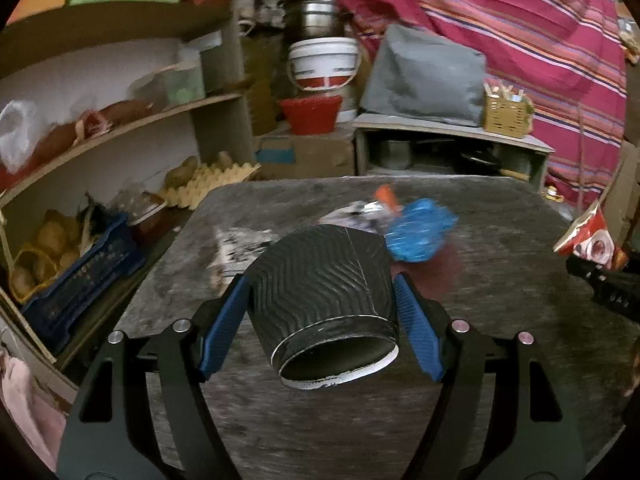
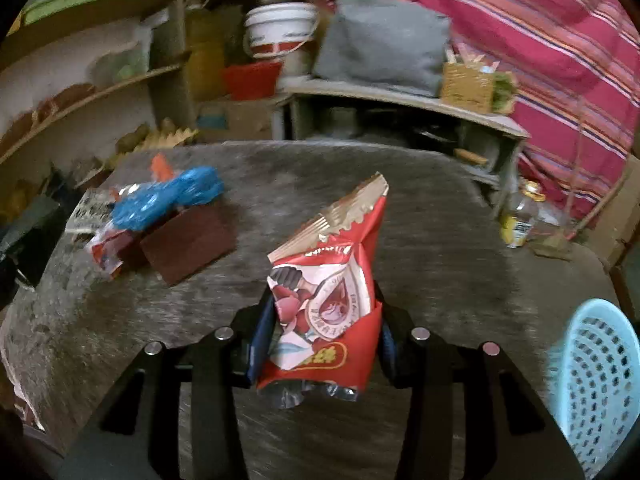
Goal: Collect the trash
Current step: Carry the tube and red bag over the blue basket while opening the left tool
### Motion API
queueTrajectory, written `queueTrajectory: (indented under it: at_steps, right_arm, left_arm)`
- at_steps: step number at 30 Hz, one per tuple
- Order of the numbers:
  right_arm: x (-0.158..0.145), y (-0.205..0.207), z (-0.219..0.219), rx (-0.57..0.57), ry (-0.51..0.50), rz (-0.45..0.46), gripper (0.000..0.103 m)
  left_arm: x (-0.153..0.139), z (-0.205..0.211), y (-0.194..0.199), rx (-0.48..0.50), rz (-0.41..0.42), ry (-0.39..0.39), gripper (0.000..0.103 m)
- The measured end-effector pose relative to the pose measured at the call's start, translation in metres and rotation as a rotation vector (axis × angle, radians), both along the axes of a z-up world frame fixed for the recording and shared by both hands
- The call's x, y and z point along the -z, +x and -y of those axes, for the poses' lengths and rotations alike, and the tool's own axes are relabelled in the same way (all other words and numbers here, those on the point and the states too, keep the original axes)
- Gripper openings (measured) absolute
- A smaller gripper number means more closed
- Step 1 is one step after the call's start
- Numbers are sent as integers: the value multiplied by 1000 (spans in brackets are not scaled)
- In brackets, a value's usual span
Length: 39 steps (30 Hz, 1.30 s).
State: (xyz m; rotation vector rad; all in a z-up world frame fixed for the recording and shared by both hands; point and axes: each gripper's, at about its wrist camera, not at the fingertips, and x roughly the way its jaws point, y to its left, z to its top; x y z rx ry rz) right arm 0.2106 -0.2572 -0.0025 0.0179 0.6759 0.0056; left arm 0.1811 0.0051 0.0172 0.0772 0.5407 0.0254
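My left gripper (image 1: pixel 320 312) is shut on a black ribbed paper cup (image 1: pixel 320 284), held on its side above the grey table (image 1: pixel 480 320), its open mouth toward the camera. My right gripper (image 2: pixel 320 344) is shut on a red snack wrapper (image 2: pixel 332 292), held upright above the table; the wrapper also shows at the right edge of the left wrist view (image 1: pixel 588 240). A pile of trash lies on the table: a crumpled blue plastic bag (image 2: pixel 168 200), also in the left wrist view (image 1: pixel 420 232), a brown block (image 2: pixel 188 240), printed paper (image 1: pixel 240 244) and small wrappers (image 2: pixel 108 248).
A light blue perforated basket (image 2: pixel 600 380) stands at the table's right. Shelves with egg trays (image 1: pixel 208 184) and a blue crate (image 1: pixel 80 280) are on the left. A low bench with a grey cushion (image 1: pixel 424 76), buckets (image 1: pixel 324 64) and a striped cloth (image 1: pixel 540 40) lie behind.
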Motion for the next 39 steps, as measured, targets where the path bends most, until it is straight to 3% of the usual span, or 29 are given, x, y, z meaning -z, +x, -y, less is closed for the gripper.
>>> queueTrajectory:
  at_steps: [11, 23, 32, 39]
  right_arm:
    - [-22, -64, 114, 199, -26, 50, 44]
    - [-10, -127, 228, 398, -37, 30, 44]
    - [6, -152, 282, 486, 2, -7, 44]
    - [9, -163, 306, 538, 46, 11, 44]
  left_arm:
    - [-5, 100, -14, 136, 10, -11, 72]
    - [-9, 232, -28, 338, 23, -42, 72]
    - [5, 343, -46, 532, 1, -54, 72]
    - [14, 404, -55, 633, -23, -58, 72]
